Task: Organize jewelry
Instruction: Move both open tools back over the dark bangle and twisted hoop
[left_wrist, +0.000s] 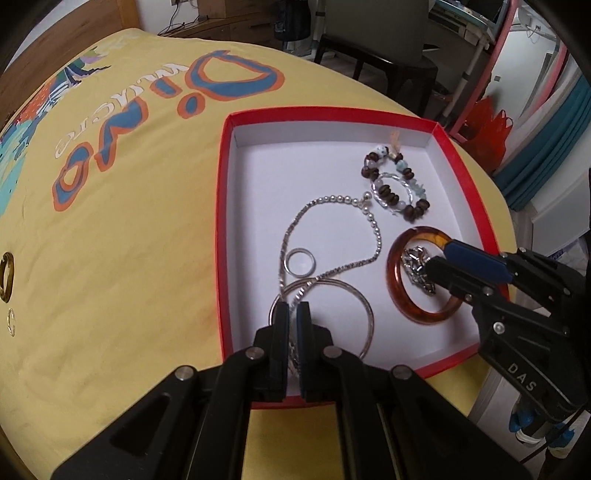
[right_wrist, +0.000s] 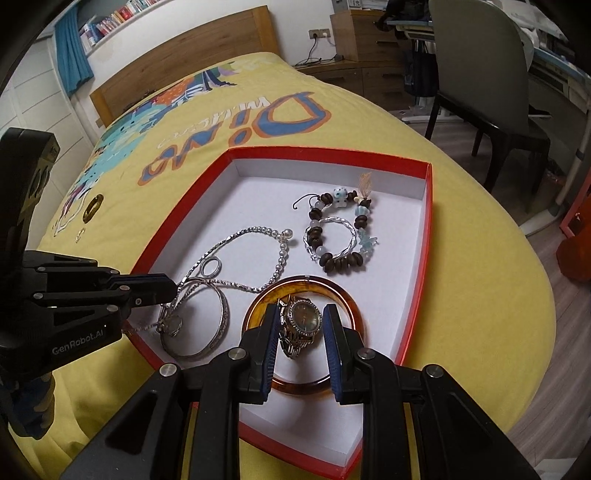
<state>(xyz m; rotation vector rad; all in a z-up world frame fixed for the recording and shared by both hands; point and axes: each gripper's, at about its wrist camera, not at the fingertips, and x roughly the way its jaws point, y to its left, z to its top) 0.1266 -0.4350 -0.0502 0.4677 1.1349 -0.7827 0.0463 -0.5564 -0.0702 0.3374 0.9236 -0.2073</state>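
We see a bed (right_wrist: 480, 258) carrying a red box (right_wrist: 421, 280). Left tool (left_wrist: 292, 314) is pinching the chain (left_wrist: 295, 229) above a silver bangle (left_wrist: 365, 314). Right tool (right_wrist: 301, 321) is spread around the watch (right_wrist: 303, 318) inside the amber bangle (right_wrist: 303, 282); bead bracelet (right_wrist: 340, 264) lies beyond it.

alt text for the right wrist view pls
The right gripper, jaws open, straddles a jewelled watch lying inside an amber bangle in a red box on a yellow bedspread. Silver chains and beads lie nearby.
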